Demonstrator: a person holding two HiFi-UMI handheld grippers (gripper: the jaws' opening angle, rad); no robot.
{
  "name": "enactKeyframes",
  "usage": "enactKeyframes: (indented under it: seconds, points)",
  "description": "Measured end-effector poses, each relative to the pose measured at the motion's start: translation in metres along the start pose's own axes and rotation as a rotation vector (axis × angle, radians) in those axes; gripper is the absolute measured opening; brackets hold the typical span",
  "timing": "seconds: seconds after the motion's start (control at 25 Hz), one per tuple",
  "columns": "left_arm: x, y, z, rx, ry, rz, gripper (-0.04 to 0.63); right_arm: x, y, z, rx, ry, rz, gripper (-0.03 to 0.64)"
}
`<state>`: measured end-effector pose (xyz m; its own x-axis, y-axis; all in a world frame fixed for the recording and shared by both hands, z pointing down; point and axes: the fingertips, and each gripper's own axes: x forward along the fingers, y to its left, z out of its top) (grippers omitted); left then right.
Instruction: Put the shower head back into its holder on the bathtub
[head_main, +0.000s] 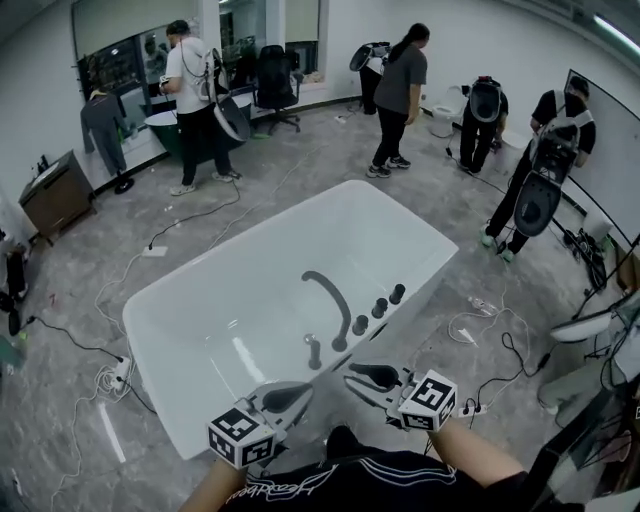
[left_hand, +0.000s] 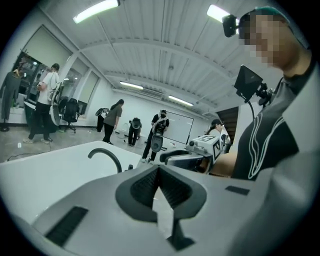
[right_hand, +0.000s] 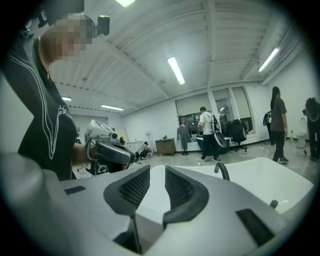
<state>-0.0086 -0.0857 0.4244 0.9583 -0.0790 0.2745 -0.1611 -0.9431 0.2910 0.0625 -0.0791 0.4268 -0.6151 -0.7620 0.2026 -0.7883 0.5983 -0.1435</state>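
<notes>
One white bathtub (head_main: 352, 222), dark curved spout (head_main: 335, 300) over it

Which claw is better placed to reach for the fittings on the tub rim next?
Probably the right claw: its jaws stand apart and empty, just short of the knobs on the bathtub rim. The left claw is shut.

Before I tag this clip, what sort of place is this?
Probably a recording lab or showroom hall, not a home bathroom: a freestanding bathtub stands on bare floor among loose cables, with an office chair behind.
</notes>
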Motion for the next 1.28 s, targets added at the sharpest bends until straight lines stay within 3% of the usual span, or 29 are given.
enactKeyframes:
  seconds: [0.28, 0.76, 1.28]
  points:
    - [-0.010, -0.034, 0.020, 0.070, -0.011, -0.033, 0.005, -0.037, 0.048, 0.043, -0.071, -0.013, 0.033, 0.040]
    - [-0.018, -0.042, 0.019, 0.069, -0.014, -0.044, 0.005, -0.043, 0.064, 0.025, 0.085, -0.022, 0.050, 0.020]
    - [-0.010, -0.049, 0.015, 0.080, 0.016, -0.061, 0.005, -0.043, 0.069, 0.021, 0.076, -0.045, 0.056, 0.014]
